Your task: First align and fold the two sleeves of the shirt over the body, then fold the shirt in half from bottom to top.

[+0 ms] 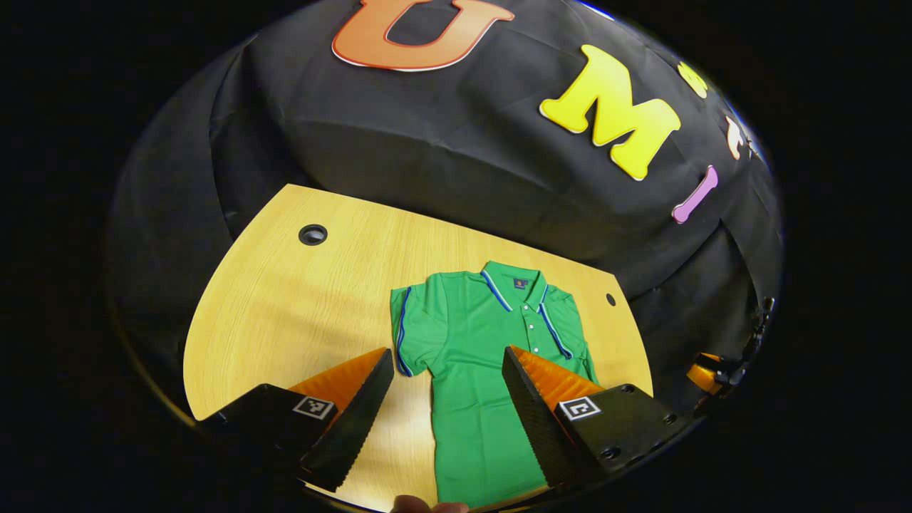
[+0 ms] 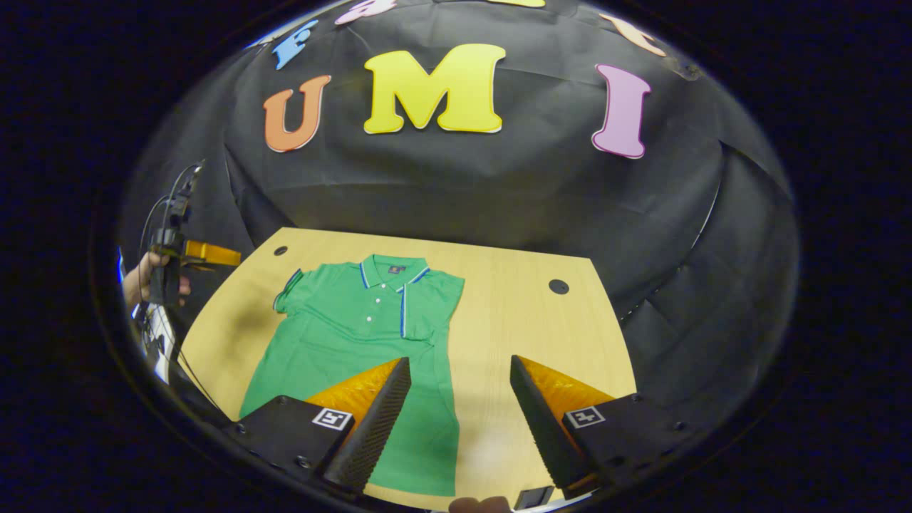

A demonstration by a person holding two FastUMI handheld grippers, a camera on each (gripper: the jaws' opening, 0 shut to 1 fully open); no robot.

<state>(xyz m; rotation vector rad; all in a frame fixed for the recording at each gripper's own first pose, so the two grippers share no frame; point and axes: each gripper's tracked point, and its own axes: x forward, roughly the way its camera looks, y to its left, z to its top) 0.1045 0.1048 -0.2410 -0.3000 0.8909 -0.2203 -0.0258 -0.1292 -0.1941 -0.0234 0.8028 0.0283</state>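
Note:
A green polo shirt (image 1: 484, 370) lies flat on the wooden table (image 1: 299, 299), collar toward the far wall. In the left gripper view its left-hand sleeve (image 1: 410, 331) is spread out, and the right-hand sleeve (image 1: 566, 328) lies folded in over the body. My left gripper (image 1: 447, 353) hovers open above the shirt's lower half. In the right gripper view the shirt (image 2: 349, 342) sits left of centre. There my right gripper (image 2: 459, 360) hangs open over the shirt's right edge and bare table, holding nothing. The left gripper (image 2: 182, 253) shows at the far left, off the table, in a hand (image 2: 139, 278).
Two round cable holes (image 1: 313, 234) (image 1: 610, 299) pierce the tabletop near its back corners. Black cloth walls close in behind and beside the table (image 2: 513, 313). Cables (image 2: 160, 335) hang at the left in the right gripper view. The right gripper (image 1: 712, 374) peeks in at the right edge.

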